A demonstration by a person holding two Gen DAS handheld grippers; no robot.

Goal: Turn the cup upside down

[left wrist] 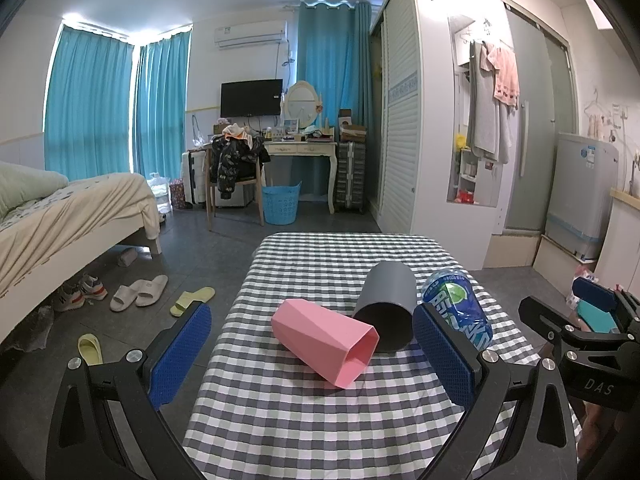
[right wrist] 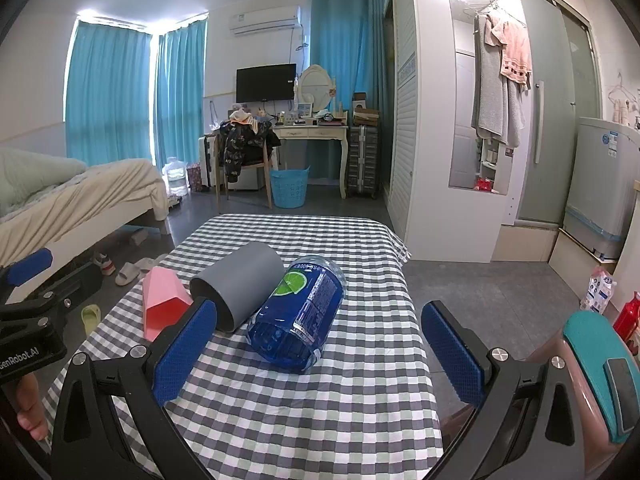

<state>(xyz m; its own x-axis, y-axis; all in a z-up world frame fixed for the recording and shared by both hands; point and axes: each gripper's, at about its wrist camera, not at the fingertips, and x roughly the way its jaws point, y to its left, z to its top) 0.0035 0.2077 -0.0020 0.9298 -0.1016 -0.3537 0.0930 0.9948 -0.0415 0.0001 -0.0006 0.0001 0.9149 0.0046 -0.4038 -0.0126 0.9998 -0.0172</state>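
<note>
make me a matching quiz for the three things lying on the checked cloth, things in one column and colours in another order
Things:
1. faceted cup
2. round cup
3. cut bottle

Colours:
A. blue with a lime on the label
B. pink
C. grey

Pairs: 1-B, 2-C, 3-A. All three lie on their sides on the table; the tongs of both grippers stand open, holding nothing.

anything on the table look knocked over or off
Yes: all three containers lie on their sides on the checked tablecloth. The pink cup, grey cup and blue bottle sit side by side. No spill visible.
</note>
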